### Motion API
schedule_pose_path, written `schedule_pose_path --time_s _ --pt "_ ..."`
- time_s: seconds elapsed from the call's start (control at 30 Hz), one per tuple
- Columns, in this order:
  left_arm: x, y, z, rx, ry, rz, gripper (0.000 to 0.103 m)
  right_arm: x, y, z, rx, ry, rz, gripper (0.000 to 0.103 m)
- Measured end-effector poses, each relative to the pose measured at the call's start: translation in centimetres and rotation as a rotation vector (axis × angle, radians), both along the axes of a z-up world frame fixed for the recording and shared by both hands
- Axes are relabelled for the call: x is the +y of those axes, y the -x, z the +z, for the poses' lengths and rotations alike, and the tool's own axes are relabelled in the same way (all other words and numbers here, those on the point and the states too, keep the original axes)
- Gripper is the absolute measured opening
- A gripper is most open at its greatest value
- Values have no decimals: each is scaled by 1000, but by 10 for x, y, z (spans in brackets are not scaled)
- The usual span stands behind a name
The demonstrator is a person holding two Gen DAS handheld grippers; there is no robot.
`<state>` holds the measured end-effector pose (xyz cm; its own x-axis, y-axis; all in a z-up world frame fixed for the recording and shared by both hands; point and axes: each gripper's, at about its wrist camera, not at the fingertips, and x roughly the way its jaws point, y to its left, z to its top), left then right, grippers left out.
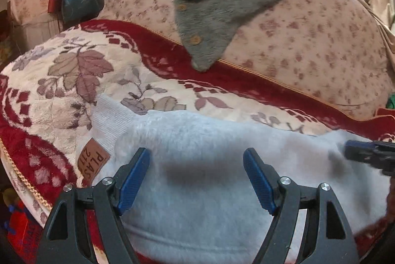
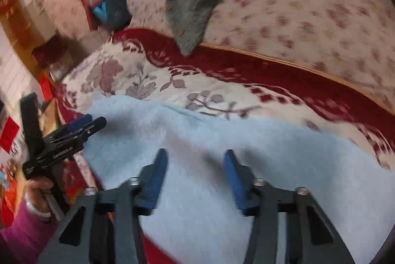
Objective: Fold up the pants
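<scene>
Now we look down at a bed with a red and cream flower blanket (image 1: 81, 81) on it. Our pale blue fuzzy pants (image 1: 209, 140) lie flat on the blanket, along its near edge. The ribbed waistband (image 1: 108, 118) sits toward the left end, and a small brown patch (image 1: 92, 161) with letters is sewn just under it.

Our left gripper (image 1: 197, 177) hangs over the pants close to the waistband end. Its blue pads (image 1: 134, 180) stand wide apart and nothing is between them. They do not pinch the cloth.

Our right gripper (image 2: 196, 180) hangs over the pants too, more toward the other end. Its blue pads (image 2: 233, 180) are closer together, a narrow gap, and we see no cloth held in it. That picture is blurry.

From the right side we also see the left gripper at the left edge of the pants, held by a hand (image 2: 39, 194) in a pink sleeve (image 2: 22, 234).

At the far edge of the blanket lies a big flowery pillow (image 1: 308, 41). A grey fuzzy top (image 1: 222, 4) with wooden buttons is draped over it
</scene>
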<state>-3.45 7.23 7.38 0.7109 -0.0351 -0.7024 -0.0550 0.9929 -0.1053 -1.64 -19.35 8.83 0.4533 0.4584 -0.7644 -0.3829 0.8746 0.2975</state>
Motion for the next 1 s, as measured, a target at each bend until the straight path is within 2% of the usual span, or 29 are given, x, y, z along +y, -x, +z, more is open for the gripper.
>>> schedule_pose_path --time_s 0.1,0.2,0.3,0.4,0.43,0.5,0.53,0.57,0.67,0.77,0.9,1.0 --pt "7 -12 -16 29 13 9 78 20 -31 -31 56 38 -17 35" --pt "6 -15 -22 22 1 -2 78 23 -48 -52 63 97 -54 31" --pt "7 -12 -19 16 18 -13 78 24 -50 -49 52 104 -50 31" --pt "20 1 -5 2 98 -5 78 21 -42 -33 38 50 -45 34" --pt "25 6 0 -6 113 6 79 21 -38 -27 39 27 -37 36" --pt "37 21 7 -17 166 21 82 28 -34 -20 42 10 -5 50" --pt "44 30 9 -20 187 46 88 33 -31 -18 40 0 17 69" --pt "52 41 10 -25 196 85 91 39 -27 -15 35 -13 38 79" --pt "69 63 7 -24 227 157 93 62 -22 -10 43 -49 107 79" --pt "81 75 -5 10 276 194 93 90 -20 -7 24 -24 154 79" --pt "89 77 -18 29 338 232 93 119 -28 -9 22 -2 181 79" --pt "87 71 -26 38 351 248 93 133 -31 -12 31 -2 197 79"
